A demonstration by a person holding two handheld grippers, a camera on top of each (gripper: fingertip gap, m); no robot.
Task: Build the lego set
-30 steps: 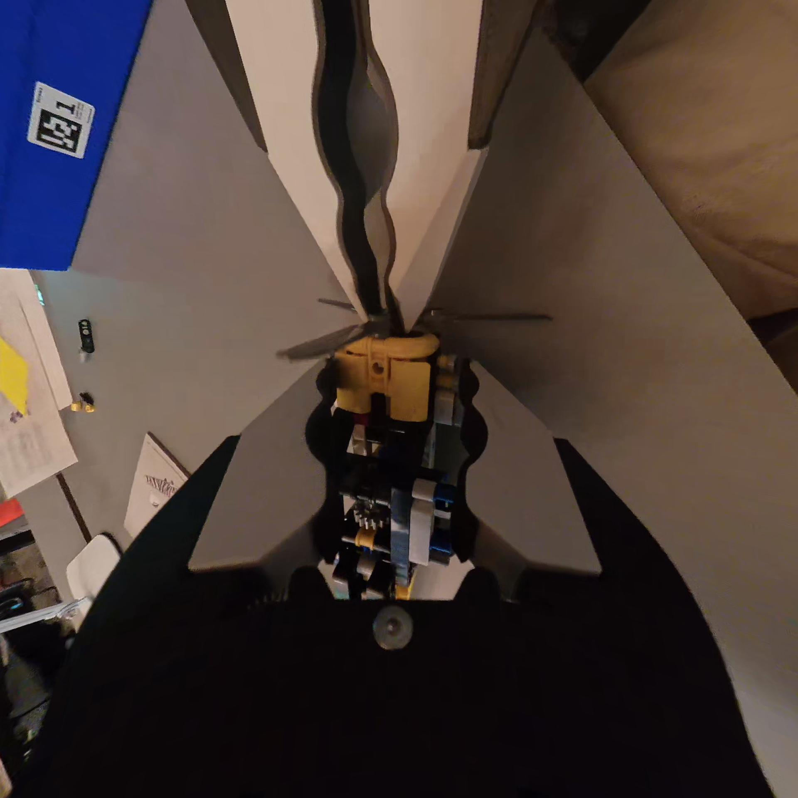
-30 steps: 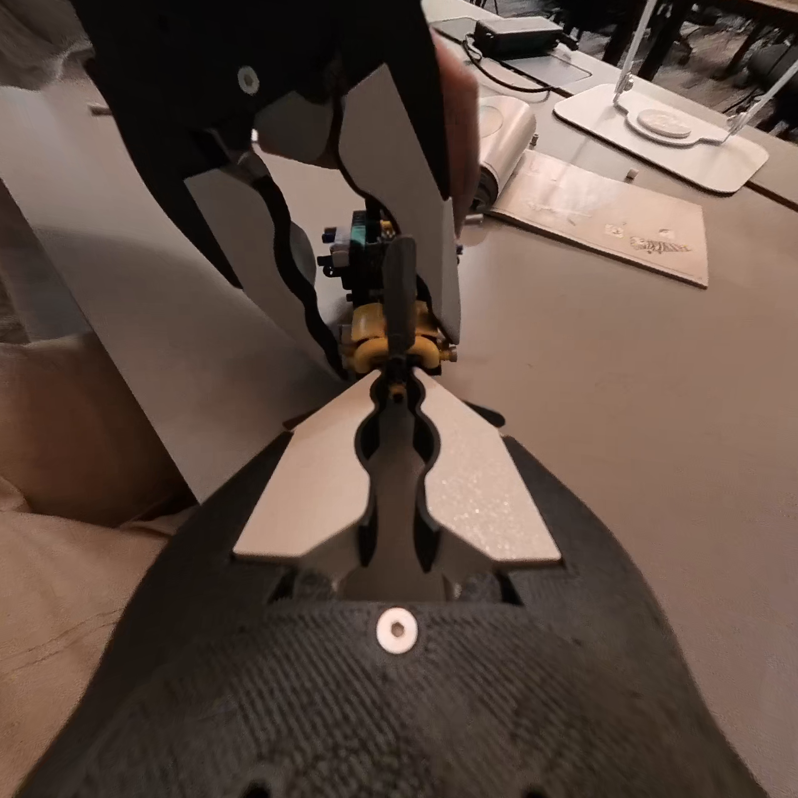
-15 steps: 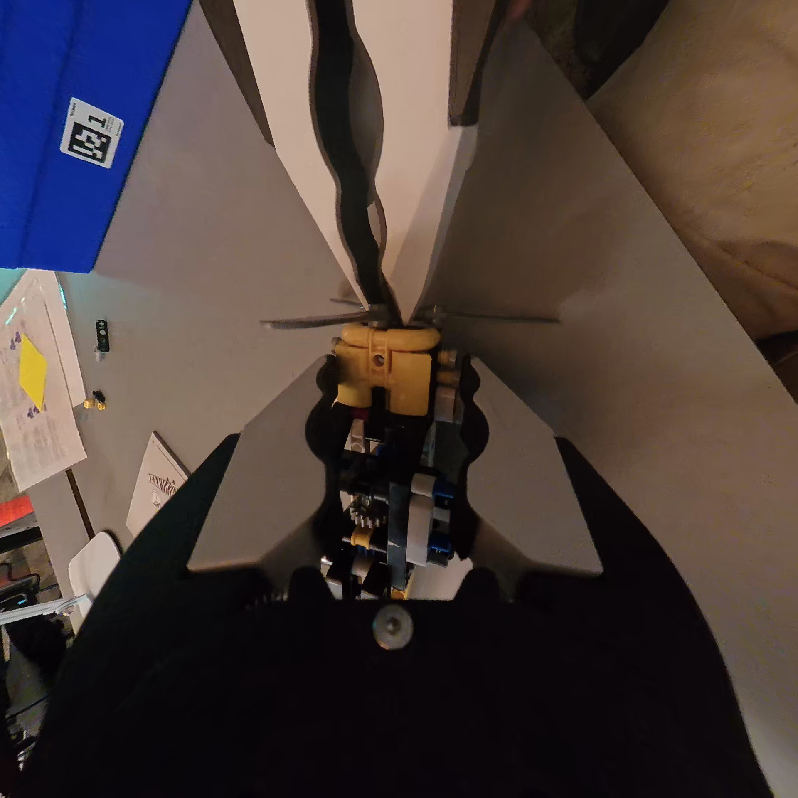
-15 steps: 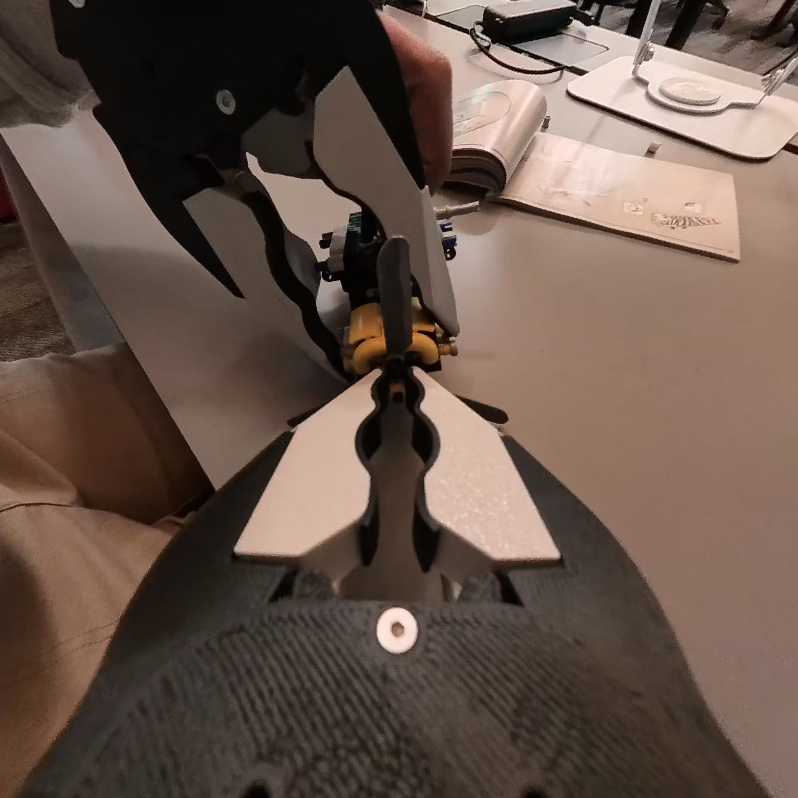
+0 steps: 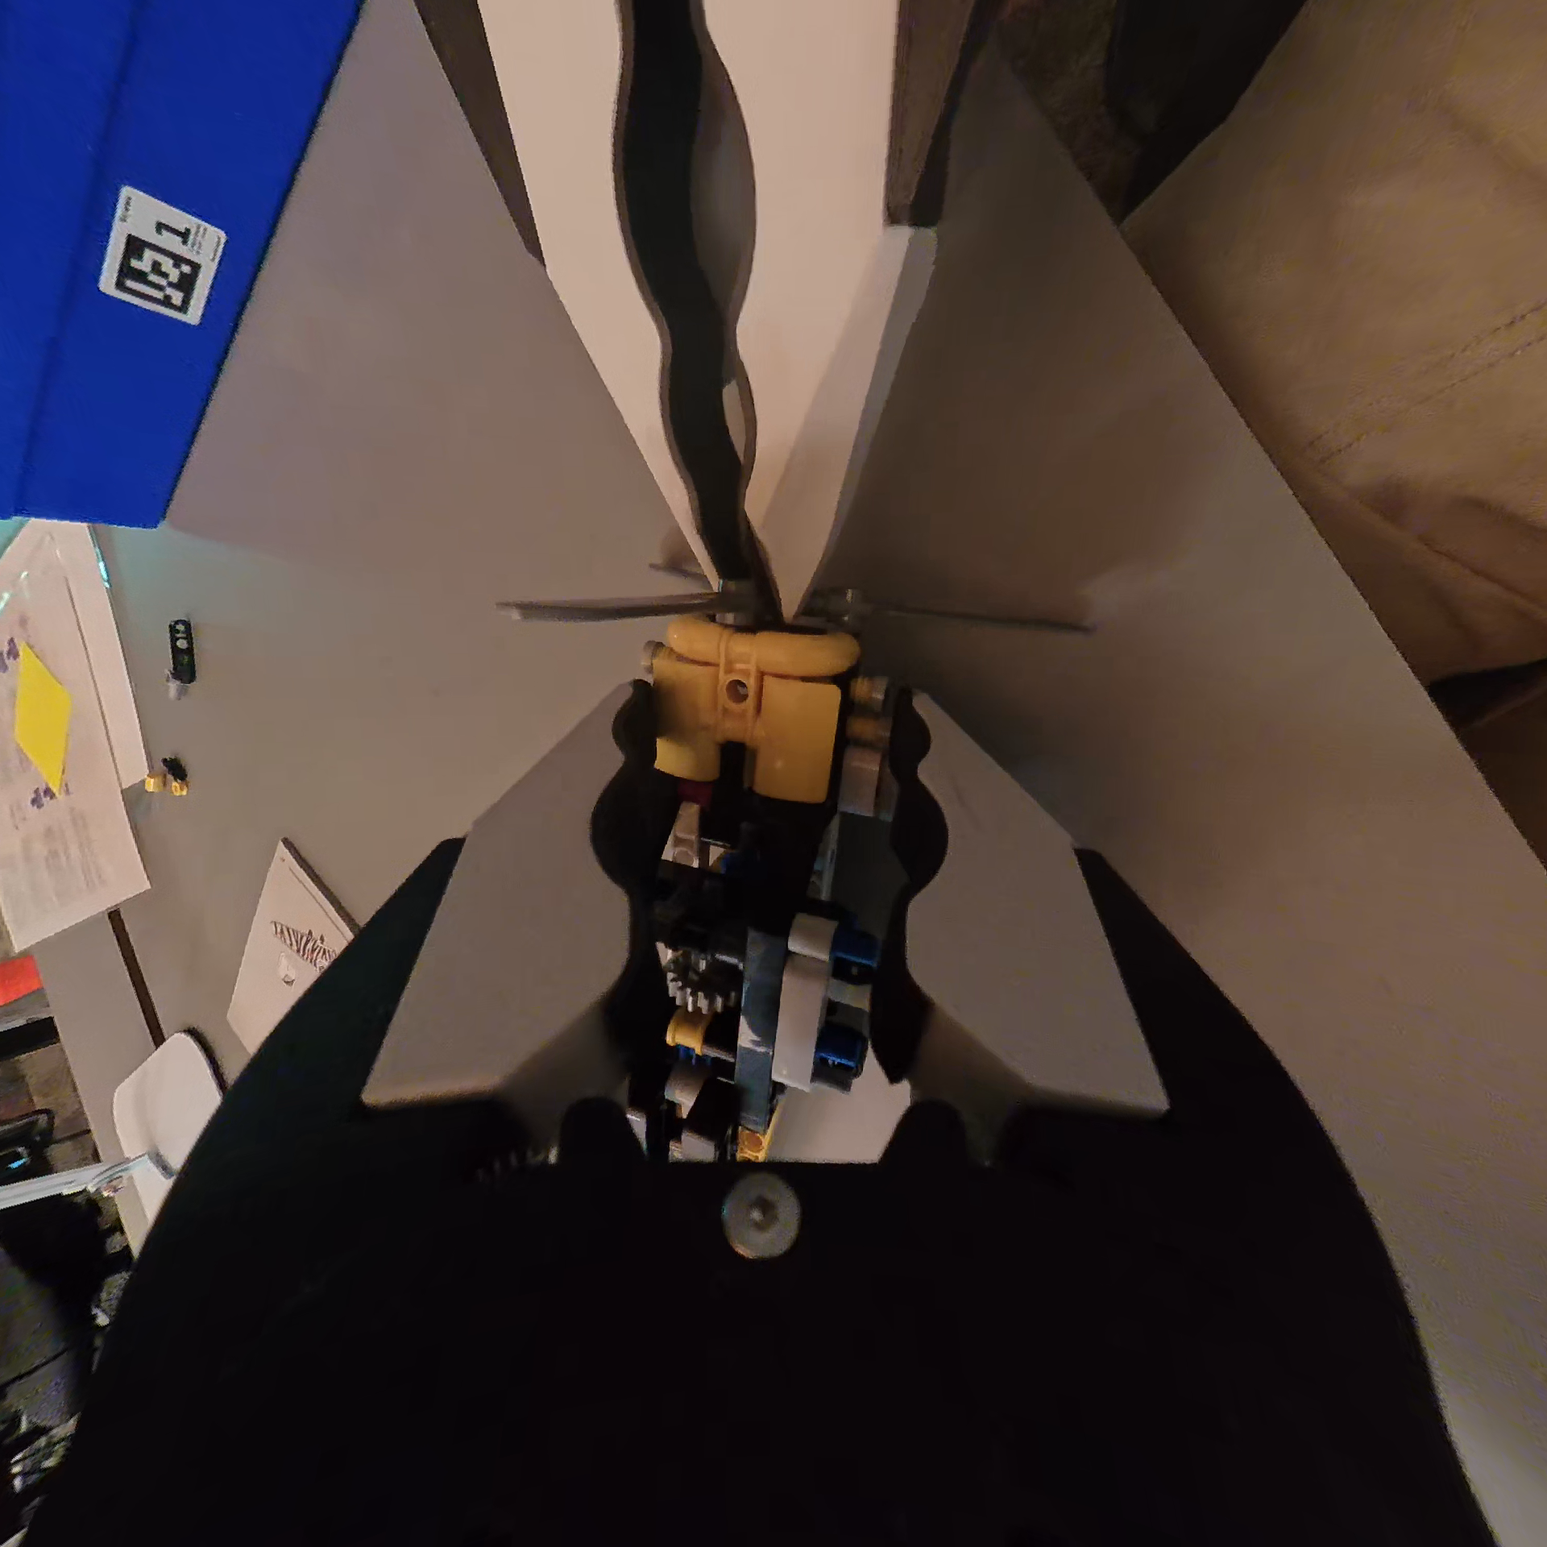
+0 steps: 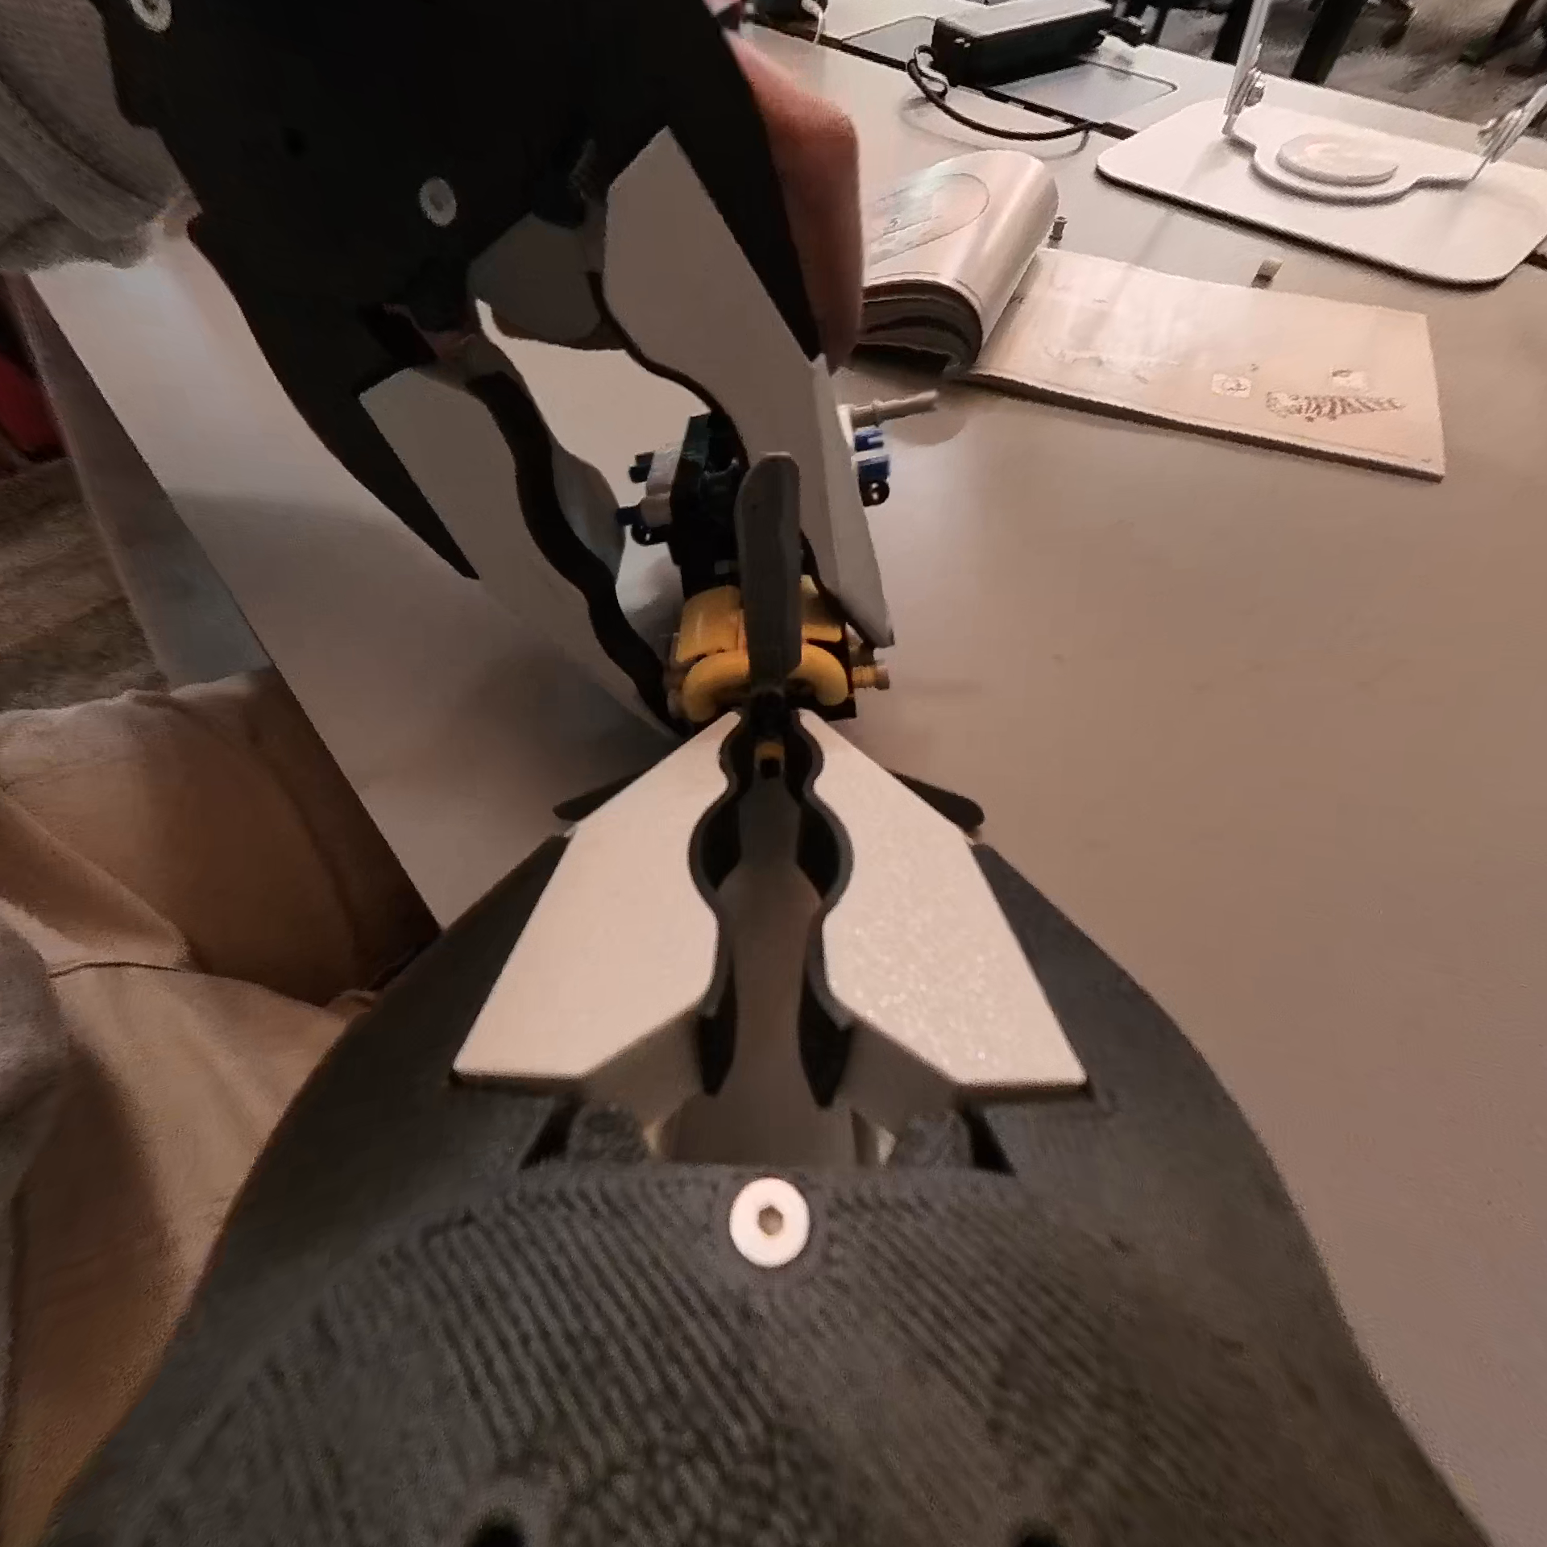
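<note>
A small lego model [image 5: 753,921] of black, blue and grey parts with a yellow front block [image 5: 749,720] sits between the fingers of my left gripper [image 5: 770,695], which is shut on it above the grey table [image 5: 377,586]. Grey rotor blades [image 5: 603,609] stick out sideways at the yellow end. My right gripper [image 5: 753,598] comes from the far side and is shut on the rotor's hub. In the right wrist view my right gripper [image 6: 768,724] pinches the hub, one grey blade [image 6: 770,569] stands up in front of the yellow block [image 6: 711,653], and the left gripper [image 6: 766,661] holds the model from above.
A blue box [image 5: 100,377] with a white tag lies at the far left, with paper sheets [image 5: 59,820], a booklet [image 5: 285,946] and two small loose pieces [image 5: 180,649] nearby. An open booklet [image 6: 1172,352], a white stand base [image 6: 1339,167] and a power adapter [image 6: 1013,33] lie beyond. A person's beige trousers [image 6: 167,837] are at the table edge. The grippers are tip to tip, or close to it.
The rotor blades have turned from slanted to level in the left wrist view. Both grippers stay shut and have shifted a little together over the table.
</note>
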